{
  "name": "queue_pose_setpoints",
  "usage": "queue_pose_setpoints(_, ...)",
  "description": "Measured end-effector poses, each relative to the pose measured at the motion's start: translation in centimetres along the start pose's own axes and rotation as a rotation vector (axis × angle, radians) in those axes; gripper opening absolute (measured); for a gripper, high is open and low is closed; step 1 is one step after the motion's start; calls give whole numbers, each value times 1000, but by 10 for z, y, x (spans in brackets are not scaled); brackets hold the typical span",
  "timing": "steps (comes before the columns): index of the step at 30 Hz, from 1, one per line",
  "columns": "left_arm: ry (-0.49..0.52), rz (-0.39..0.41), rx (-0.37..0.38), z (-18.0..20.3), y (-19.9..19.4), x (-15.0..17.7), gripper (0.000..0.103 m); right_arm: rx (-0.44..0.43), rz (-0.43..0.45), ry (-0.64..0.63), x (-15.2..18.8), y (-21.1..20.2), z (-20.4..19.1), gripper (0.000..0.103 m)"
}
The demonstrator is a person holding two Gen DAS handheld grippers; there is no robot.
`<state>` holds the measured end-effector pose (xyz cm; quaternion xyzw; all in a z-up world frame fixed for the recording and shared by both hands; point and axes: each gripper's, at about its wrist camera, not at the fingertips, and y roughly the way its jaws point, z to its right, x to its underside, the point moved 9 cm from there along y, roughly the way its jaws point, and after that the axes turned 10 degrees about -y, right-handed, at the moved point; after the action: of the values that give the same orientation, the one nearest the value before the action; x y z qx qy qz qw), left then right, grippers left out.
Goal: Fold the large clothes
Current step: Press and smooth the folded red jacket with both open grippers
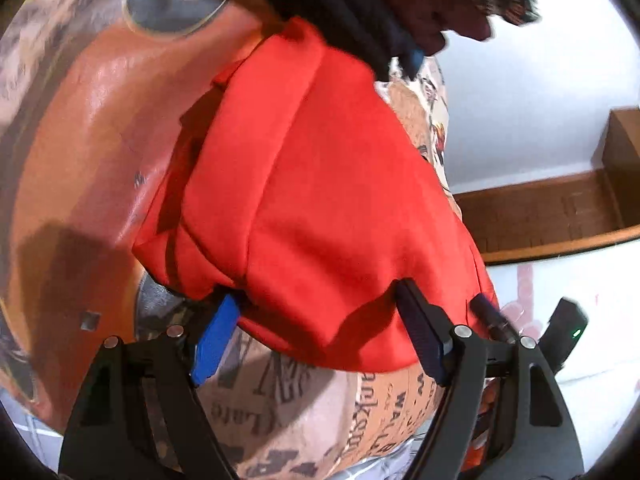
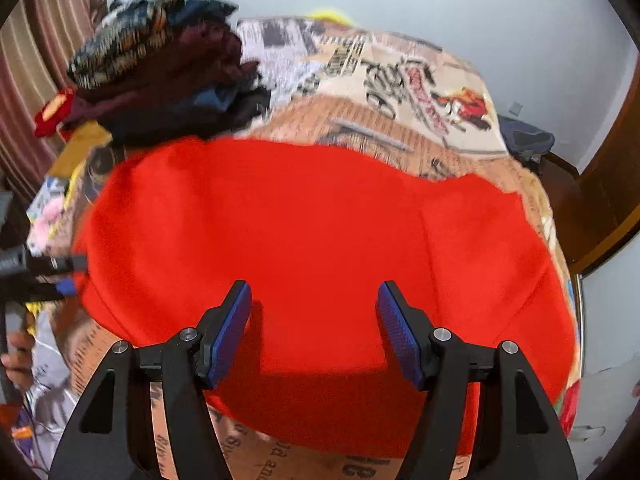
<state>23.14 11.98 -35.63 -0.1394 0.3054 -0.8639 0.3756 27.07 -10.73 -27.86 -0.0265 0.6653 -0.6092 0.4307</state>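
A large red garment (image 2: 320, 240) lies folded on a printed bedspread (image 2: 400, 92). My right gripper (image 2: 314, 320) hovers open just above its near part, holding nothing. In the left wrist view the red garment (image 1: 312, 200) is a thick folded bundle. My left gripper (image 1: 320, 328) is open, its fingers spread at the bundle's near edge, which drapes over their tips; I cannot tell if they touch it. The left gripper also shows at the left edge of the right wrist view (image 2: 60, 276), at the garment's left side. The right gripper (image 1: 520, 332) shows beside the garment in the left wrist view.
A heap of dark and patterned clothes (image 2: 168, 68) sits at the far left of the bed, just behind the red garment; it also shows in the left wrist view (image 1: 400, 4). White walls (image 2: 480, 8), a wooden door frame (image 2: 616, 184) and striped curtains (image 2: 24, 92) surround the bed.
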Motion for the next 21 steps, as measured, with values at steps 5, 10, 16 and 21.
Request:
queue_pose_setpoints(5, -15, -18, -4, -6, -7, 0, 77, -15, 31, -8, 4, 3, -2, 68)
queue_pose_setpoints(10, -44, -19, 14, -29, -25, 5, 79, -30, 44, -10, 4, 5, -4, 73)
queue_pose_setpoints(16, -60, -1, 79, -31, -17, -5, 83, 6, 53, -49, 3, 8, -9, 77)
queue_pose_setpoints(21, -62, 38, 88, -22, -1, -22, 92, -10, 61, -37, 4, 8, -7, 78)
